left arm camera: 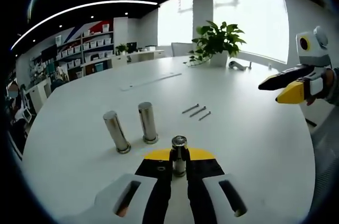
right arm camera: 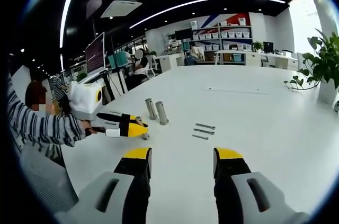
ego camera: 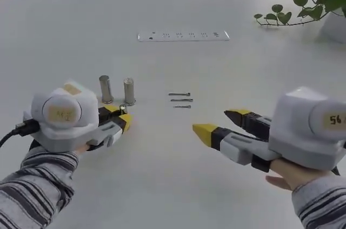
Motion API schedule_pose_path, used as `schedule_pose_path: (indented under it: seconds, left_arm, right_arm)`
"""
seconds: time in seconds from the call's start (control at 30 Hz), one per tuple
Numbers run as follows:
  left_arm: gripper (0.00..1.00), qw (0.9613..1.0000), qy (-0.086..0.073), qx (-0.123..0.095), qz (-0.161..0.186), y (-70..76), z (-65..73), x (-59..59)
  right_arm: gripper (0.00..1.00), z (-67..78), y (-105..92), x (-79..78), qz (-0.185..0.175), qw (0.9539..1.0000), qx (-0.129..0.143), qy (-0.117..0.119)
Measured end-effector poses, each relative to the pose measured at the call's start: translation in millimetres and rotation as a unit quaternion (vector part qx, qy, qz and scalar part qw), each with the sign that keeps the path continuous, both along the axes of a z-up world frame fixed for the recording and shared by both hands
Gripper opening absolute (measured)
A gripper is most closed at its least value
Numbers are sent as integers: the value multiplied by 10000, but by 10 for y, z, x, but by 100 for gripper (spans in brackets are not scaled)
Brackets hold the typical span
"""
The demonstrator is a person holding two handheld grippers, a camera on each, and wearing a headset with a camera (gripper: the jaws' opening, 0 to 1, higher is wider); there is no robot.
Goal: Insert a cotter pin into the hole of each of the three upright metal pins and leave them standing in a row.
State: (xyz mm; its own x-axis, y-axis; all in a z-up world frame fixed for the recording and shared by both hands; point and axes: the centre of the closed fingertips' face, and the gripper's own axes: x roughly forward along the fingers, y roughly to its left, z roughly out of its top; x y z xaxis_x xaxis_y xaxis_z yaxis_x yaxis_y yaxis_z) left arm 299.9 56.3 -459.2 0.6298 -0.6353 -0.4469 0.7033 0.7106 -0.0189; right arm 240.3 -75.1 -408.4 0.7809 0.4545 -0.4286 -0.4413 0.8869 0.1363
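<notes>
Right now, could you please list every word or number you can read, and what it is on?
"56": label on the right hand-held gripper; it may run past the picture's edge.
Label on the left hand-held gripper: too blurred to read.
Power strip markings: too small to read.

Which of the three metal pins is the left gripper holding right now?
The nearest pin, clamped in the left gripper. The second pin and third pin stand free on the table just beyond it.

An open office: white table [right arm camera: 254, 102], wall shelves [right arm camera: 230, 41] of bins, desk monitors [right arm camera: 98, 52], a potted plant [left arm camera: 219, 41].
</notes>
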Motion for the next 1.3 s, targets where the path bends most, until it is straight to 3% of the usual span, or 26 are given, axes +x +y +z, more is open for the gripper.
schedule_pose_path:
  seconds: [0.53, 0.9, 1.1, 1.3]
  left_arm:
    - [5, 9989, 76, -129, -437, -304, -14, -248]
    - [6, 9988, 63, -160, -465, -332, -17, -263]
    - [6, 9989, 82, -155, -444, -330, -26, -252]
    - [15, 9991, 114, -72, -390, -297, -49, -245]
  right_arm:
    - [39, -56, 23, -67, 211, 9996, -104, 135]
    - [36, -73, -60, -29, 222, 9992, -303, 146]
    - [34, -126, -50, 15, 435, 9970, -587, 239]
    - [32, -111, -30, 140, 777, 9926, -893, 273]
